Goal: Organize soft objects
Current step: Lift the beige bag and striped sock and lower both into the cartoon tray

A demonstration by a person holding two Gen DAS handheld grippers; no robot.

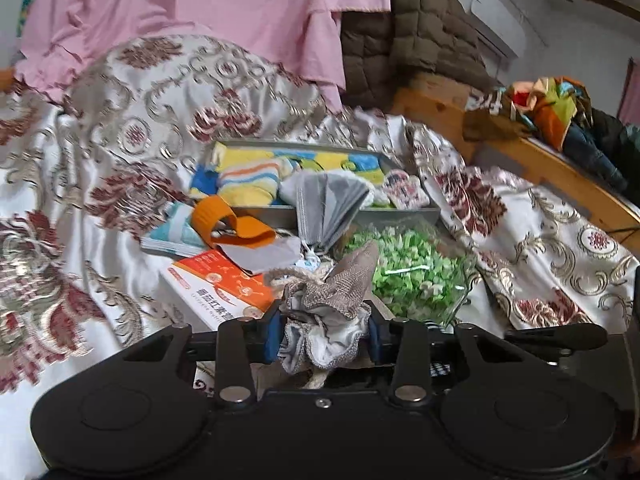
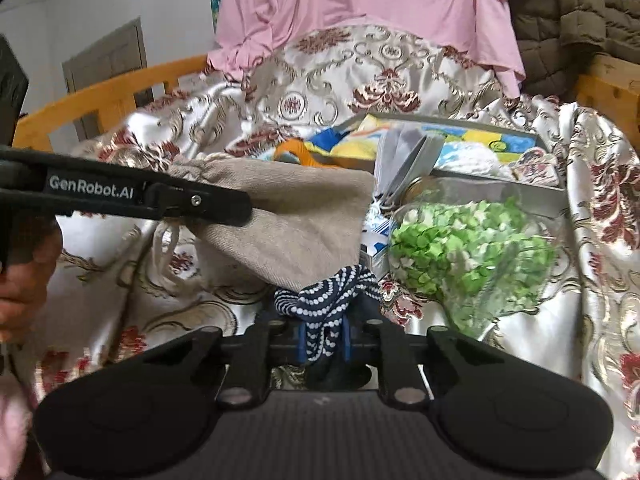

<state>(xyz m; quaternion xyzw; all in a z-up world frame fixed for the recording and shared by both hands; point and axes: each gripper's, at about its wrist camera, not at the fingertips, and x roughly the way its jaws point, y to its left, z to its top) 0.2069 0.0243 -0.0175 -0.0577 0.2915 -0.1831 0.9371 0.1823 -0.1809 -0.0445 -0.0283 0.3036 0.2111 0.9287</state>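
My left gripper [image 1: 323,330] is shut on a bunched beige drawstring pouch [image 1: 340,292] with a white lining, held above the bed. In the right wrist view the same pouch [image 2: 288,220] hangs from the left gripper's black finger [image 2: 192,200]. My right gripper [image 2: 323,344] is shut on a navy sock with white dots [image 2: 324,304], just below the pouch. A grey tray [image 1: 400,214] ahead holds striped and yellow-blue socks [image 1: 248,184] and a fanned grey cloth [image 1: 332,204].
A clear bag of green and white bits [image 1: 416,272] lies right of the pouch and also shows in the right wrist view [image 2: 468,256]. An orange-and-white box [image 1: 224,292], an orange band [image 1: 224,220], a patterned bedspread [image 1: 120,140], a wooden bed rail [image 1: 540,160] and hanging pink cloth [image 1: 200,8] surround them.
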